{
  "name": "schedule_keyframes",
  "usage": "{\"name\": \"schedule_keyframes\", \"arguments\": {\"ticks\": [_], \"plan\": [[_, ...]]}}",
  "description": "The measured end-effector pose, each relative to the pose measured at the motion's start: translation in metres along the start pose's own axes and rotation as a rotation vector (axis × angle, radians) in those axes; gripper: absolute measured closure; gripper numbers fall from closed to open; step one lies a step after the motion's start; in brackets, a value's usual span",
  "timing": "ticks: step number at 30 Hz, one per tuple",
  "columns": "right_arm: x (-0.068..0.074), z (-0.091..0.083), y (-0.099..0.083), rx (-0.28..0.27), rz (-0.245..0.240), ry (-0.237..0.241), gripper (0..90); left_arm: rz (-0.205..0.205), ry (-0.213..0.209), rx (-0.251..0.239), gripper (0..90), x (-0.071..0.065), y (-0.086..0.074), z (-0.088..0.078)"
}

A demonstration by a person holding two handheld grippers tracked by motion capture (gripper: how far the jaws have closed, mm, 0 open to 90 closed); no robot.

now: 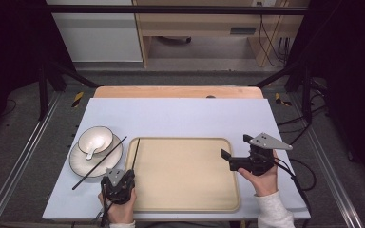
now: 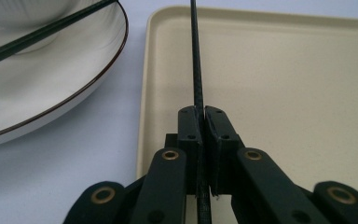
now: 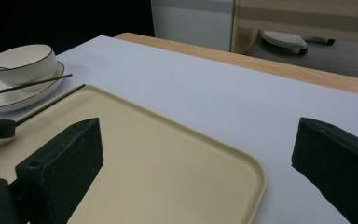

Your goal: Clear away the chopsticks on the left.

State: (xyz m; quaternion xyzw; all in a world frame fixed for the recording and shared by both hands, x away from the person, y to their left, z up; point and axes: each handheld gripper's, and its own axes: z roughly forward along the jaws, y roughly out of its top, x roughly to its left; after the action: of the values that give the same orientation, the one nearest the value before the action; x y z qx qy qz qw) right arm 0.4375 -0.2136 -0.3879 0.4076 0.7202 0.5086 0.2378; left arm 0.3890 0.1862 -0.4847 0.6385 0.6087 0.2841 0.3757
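My left gripper (image 1: 131,174) (image 2: 201,114) is shut on a thin black chopstick (image 1: 135,152) (image 2: 196,65), which points away from me along the left rim of the beige tray (image 1: 185,190) (image 2: 284,70). A second black chopstick (image 1: 100,162) (image 2: 42,32) lies slanted across the white plate (image 1: 78,164) (image 2: 51,93). On that plate stands a white bowl (image 1: 96,139) (image 3: 23,60) with a spoon (image 1: 91,152) in it. Over the tray's right rim my right gripper (image 1: 236,146) (image 3: 200,154) stands open, nothing between its jaws.
The tray (image 3: 158,154) lies on a pale blue tabletop (image 1: 180,116), with a wooden edge (image 1: 178,91) beyond it. Plate and bowl sit just left of the tray. Black frame posts stand at both sides of the table.
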Motion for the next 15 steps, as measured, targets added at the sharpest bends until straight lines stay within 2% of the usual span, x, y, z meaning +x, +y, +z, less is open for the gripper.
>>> {"name": "schedule_keyframes", "arguments": {"ticks": [8, 15], "plan": [[0.0000, 0.0007, -0.0003, 0.003, -0.003, 0.002, 2.3, 0.006, -0.003, 0.030, 83.9, -0.0004, 0.0011, 0.0027], [-0.0005, -0.0008, 0.0004, -0.001, -0.001, 0.000, 2.3, 0.016, -0.014, 0.010, 79.6, -0.0015, 0.0054, -0.0019]]}}
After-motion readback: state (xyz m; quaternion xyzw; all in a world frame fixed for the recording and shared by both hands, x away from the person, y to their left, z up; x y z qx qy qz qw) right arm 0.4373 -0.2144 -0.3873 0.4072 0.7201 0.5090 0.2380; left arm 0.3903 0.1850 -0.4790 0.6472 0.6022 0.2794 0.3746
